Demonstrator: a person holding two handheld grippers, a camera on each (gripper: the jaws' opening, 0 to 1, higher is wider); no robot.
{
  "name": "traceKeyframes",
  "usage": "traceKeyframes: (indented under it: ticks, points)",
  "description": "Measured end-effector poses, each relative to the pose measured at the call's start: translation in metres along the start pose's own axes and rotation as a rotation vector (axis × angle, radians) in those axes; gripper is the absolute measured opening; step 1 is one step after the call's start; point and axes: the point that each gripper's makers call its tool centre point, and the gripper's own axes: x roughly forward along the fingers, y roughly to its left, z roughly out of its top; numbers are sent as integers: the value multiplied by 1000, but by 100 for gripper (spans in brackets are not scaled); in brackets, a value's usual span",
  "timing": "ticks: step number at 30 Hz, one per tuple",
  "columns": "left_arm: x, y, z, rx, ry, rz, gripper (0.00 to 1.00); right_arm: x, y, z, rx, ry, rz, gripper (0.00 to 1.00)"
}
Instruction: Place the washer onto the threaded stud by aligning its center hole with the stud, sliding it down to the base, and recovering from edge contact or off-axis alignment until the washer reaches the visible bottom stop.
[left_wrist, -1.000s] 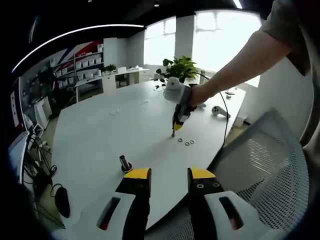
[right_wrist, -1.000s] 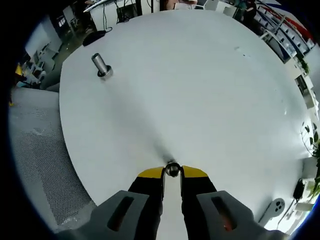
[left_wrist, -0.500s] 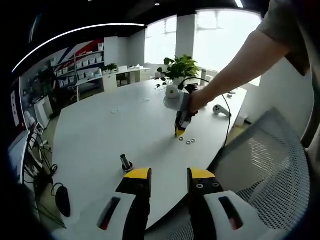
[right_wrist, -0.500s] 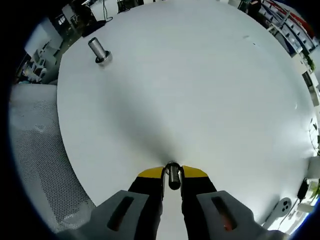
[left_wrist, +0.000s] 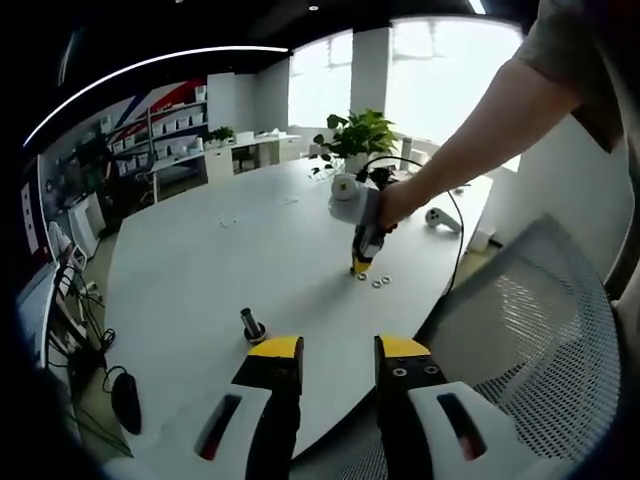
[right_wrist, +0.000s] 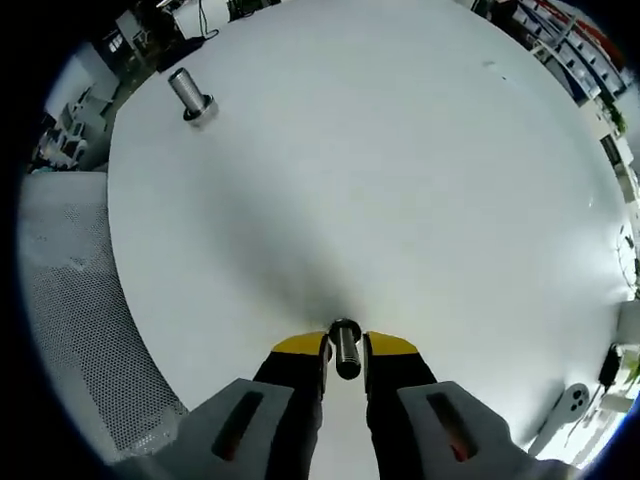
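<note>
The threaded stud (left_wrist: 250, 326) stands upright on its base near the front of the white table (left_wrist: 200, 260). It is also at the upper left of the right gripper view as the stud (right_wrist: 190, 95). My left gripper (left_wrist: 338, 350) is open, low in front of the stud, with nothing between its fingers. My right gripper (right_wrist: 346, 348) is shut on a small grey metal piece, the washer (right_wrist: 346, 352), which is seen edge-on. In the left gripper view, a hand holds the right gripper (left_wrist: 360, 258) tip-down at the table, beside several loose washers (left_wrist: 375, 283).
A grey mesh chair (left_wrist: 530, 330) stands at the table's near right edge and appears again as the chair (right_wrist: 70, 300). A white controller (left_wrist: 440, 220) and a potted plant (left_wrist: 360, 135) sit at the far side. Cables and a mouse (left_wrist: 123, 400) lie left of the table.
The right gripper has come down and slightly right to the table surface beside the loose washers, still holding the metal piece. The left gripper has not moved.
</note>
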Motion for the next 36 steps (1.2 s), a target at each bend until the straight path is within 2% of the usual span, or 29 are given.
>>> traceKeyframes:
  ticks: [3,9,14,17,21,30,36]
  points:
    - [-1,0,1,-2,-5,-1,27,-3,-2,-3,-27,3,-20,21]
    - [-1,-1,2,1,-10,-5,27,-10,0,-10,-16,-15,-15,21]
    - [-2,-1,4,1,-19,-4,27,-10,7,-29,-24,9,-7,21]
    - [-1,-1,4,2,-18,-6,27,-8,16,-37,-38,0,20,21]
    - [-1,-1,4,7,-18,-6,27,-4,21,-54,-112,38,18,21]
    - [-1,-2,3,13,-13,-3,27,-3,22,-58,-109,10,28,21]
    - [0,-2,2,19,-5,0,27,-4,25,-60,-146,11,28,21]
